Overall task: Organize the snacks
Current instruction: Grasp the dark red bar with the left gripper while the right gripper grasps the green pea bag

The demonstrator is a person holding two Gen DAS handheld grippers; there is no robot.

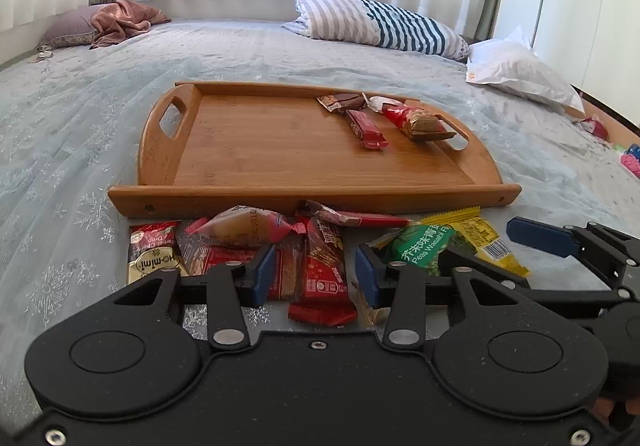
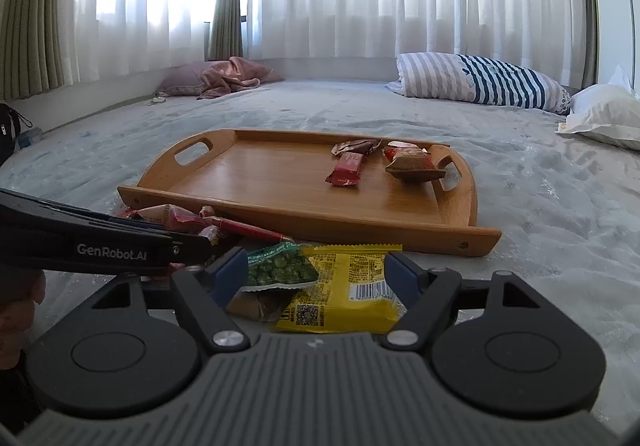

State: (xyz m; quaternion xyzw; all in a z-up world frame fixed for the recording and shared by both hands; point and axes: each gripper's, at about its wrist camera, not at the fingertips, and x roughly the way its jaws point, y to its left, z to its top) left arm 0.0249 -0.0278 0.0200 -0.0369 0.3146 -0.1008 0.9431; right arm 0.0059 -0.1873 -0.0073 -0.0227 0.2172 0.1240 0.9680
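Snacks lie piled before both grippers. Left hand-held gripper [image 1: 316, 274] pinches a red snack bar [image 1: 323, 274]. Right hand-held gripper [image 2: 316, 274] gapes wide around a yellow packet [image 2: 348, 290], pads clear.

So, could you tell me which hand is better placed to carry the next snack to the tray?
Left. The left gripper is closed around the red packet, facing the tray. The right gripper stands open over the yellow packet, gripping nothing.

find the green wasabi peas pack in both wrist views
Left wrist: green wasabi peas pack, lower right of centre, overlapping the yellow packet.
Right wrist: same pack, low centre, inside the left finger.
Shared landmark: wooden tray just beyond it.
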